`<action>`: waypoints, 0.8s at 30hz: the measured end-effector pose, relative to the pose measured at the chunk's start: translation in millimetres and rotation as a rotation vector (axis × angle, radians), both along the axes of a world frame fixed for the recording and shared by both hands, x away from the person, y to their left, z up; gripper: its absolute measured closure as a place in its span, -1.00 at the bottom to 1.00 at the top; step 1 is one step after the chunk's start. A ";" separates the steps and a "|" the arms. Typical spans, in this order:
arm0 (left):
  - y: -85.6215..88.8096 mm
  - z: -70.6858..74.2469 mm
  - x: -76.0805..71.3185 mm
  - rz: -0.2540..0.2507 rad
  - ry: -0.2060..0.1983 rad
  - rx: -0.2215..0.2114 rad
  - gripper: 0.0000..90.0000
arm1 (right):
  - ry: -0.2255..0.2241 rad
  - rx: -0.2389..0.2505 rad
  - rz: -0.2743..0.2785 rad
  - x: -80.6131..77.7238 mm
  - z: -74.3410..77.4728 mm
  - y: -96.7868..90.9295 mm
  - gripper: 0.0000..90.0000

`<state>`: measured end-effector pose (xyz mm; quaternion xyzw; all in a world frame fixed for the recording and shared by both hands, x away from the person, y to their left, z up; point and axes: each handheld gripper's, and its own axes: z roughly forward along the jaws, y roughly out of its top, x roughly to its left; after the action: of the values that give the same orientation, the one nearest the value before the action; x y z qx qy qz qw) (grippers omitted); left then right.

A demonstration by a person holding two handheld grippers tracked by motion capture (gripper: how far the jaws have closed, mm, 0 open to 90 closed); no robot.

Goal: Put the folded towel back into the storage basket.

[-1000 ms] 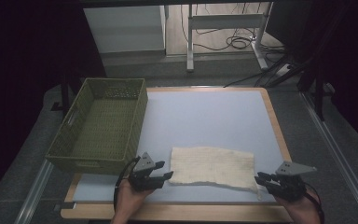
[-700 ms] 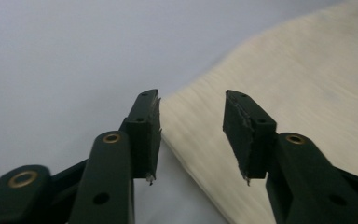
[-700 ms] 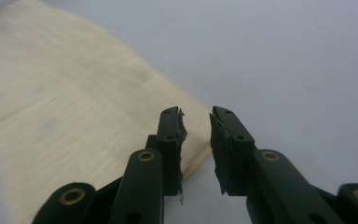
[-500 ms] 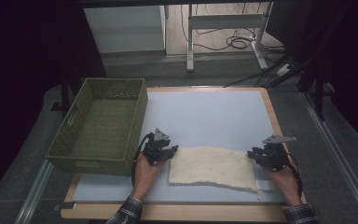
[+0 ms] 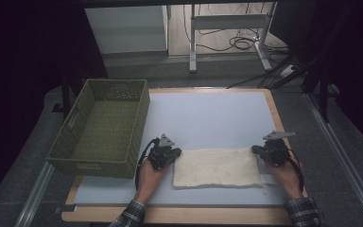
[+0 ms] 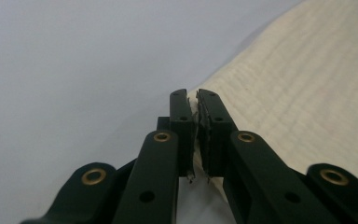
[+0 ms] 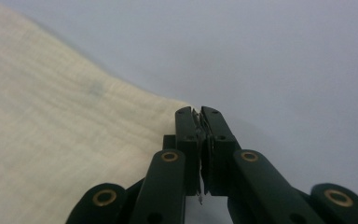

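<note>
1. The cream cloth (image 5: 216,167) lies flat on the table (image 5: 208,118) near its front edge, roughly midway between the left and right edges. It looks already folded into a rectangle.

2. Our left gripper (image 5: 166,152) sits at the cloth's far left corner. Its jaws have just been closing and now stand all but together, and in the left gripper view (image 6: 195,100) a thin edge of cloth (image 6: 298,88) shows pinched between the pads.

3. Our right gripper (image 5: 270,150) sits at the far right corner. Its jaws have likewise just been closing and are now pressed together on the cloth's corner (image 7: 65,140), as the right gripper view (image 7: 198,112) shows.

4. We judge the step in hand to be a fold or a lift by the two far corners, perhaps towards the green basket (image 5: 105,127) at the table's left edge.

5. Risks from here:
   - Both grips are shallow, right at the corner tips, so a quick pull could slip the fabric out.
   - If a grip has caught only the top layer, the layers would peel apart when raised.
   - Uneven movement of our two hands would skew or wrinkle the cloth.
   - Pulling the hands apart would strain the thin hold.
</note>
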<state>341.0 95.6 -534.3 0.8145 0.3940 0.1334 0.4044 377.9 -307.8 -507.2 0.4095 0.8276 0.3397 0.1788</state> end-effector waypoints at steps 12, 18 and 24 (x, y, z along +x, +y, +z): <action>4.7 3.6 -4.1 0.016 -0.039 -0.032 0.23 | 0.011 0.063 -0.012 27.8 1.3 2.6 0.77; -1.2 -8.7 2.6 0.023 -0.034 0.065 0.08 | 0.039 0.091 -0.006 19.5 5.8 -5.0 0.58; 1.0 -9.7 7.9 0.049 0.000 0.066 -0.17 | 0.038 0.064 0.021 -0.1 7.6 -2.0 0.21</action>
<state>348.9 96.6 -544.0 0.8176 0.4092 0.1561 0.3739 377.8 -309.7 -499.6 0.4125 0.8238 0.3603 0.1463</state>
